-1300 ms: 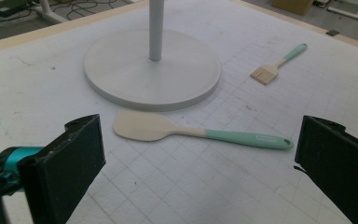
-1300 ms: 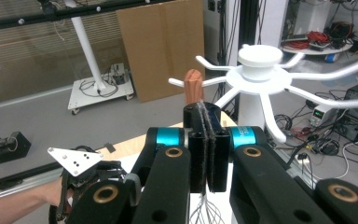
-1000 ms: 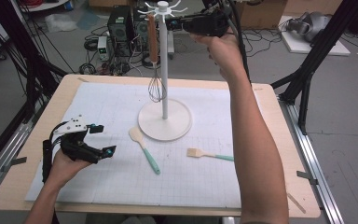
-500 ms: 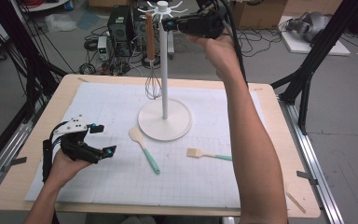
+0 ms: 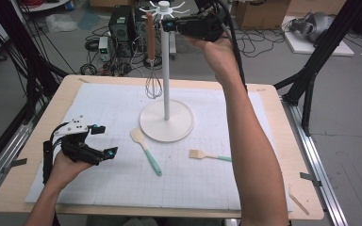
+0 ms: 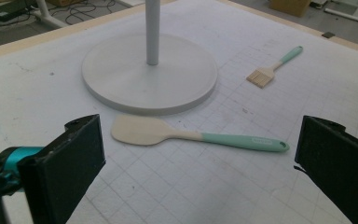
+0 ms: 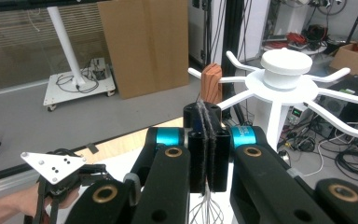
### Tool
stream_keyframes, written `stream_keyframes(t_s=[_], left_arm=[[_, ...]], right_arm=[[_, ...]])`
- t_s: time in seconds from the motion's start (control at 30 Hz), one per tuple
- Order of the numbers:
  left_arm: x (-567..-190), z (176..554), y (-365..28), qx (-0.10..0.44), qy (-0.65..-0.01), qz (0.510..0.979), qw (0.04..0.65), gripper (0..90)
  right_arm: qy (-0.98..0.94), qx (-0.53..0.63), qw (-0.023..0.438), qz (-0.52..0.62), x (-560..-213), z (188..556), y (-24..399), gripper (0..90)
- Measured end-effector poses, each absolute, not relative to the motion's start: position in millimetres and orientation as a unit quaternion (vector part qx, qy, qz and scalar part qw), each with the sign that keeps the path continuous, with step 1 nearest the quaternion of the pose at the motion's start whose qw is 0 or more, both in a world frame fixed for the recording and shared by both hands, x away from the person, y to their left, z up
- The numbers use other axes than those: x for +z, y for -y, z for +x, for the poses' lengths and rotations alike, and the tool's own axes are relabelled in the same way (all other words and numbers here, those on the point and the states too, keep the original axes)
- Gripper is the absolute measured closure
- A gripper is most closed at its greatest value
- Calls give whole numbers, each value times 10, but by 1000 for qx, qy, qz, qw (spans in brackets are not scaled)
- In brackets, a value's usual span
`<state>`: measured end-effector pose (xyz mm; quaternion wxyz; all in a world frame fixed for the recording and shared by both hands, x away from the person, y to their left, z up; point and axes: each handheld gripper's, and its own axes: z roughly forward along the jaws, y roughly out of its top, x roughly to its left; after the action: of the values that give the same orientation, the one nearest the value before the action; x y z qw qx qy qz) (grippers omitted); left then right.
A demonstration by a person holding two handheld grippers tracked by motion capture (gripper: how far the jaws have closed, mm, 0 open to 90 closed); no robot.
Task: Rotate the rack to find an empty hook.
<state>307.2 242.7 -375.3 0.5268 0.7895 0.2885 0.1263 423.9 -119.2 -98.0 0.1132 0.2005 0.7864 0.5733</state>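
White stand: the hook stand sits near the middle of the worktop, its round base flat on the gridded mat, and serves as reference for all places below.
Whisk: the whisk hangs from one arm of the stand's top ring, on the side away from the person and to the left of the post; wooden handle up, wire loops down, clear of the base.
Right gripper: the right gripper is held high at the stand's top, level with the hooks, pointing toward the whisk handle.
Right jaws: closed flat together, pad against pad; in the right gripper view the handle top stands just beyond the tips, so in my judgement nothing is gripped.
Reason for hold: the raised arm and level aim suit work at the hook; whether the whisk is seated fully I cannot tell.
Left gripper: the left gripper rests low on the mat, left of the stand base, well apart from the whisk.
Left jaws: wide open, empty, facing the spatula.
Spatula: the spatula lies flat just in front of the base, teal handle pointing away from it.
Brush: the brush lies flat to the right of the spatula, near the base, untouched.
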Motion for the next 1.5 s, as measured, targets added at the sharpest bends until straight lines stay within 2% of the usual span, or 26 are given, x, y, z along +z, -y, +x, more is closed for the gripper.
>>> stream_keyframes(t_s=[0.63, 0.87, 1.13, 1.5], left_arm=[[-3759, 3074, -2412, 125, -287, 790, 527, 18], [-3768, 3078, -2419, 125, -289, 790, 526, 18], [-3785, 3086, -2415, 124, -291, 791, 523, 18], [-3803, 3108, -2448, 121, -292, 791, 524, 18]], right_arm=[[-775, 592, 108, 194, -1052, 4122, 1327, 799], [-775, 595, 96, 190, -1141, 4069, 1408, 713], [-772, 598, 87, 196, -1245, 4024, 1459, 567], [-779, 586, 64, 214, -1532, 3947, 1528, 427]])
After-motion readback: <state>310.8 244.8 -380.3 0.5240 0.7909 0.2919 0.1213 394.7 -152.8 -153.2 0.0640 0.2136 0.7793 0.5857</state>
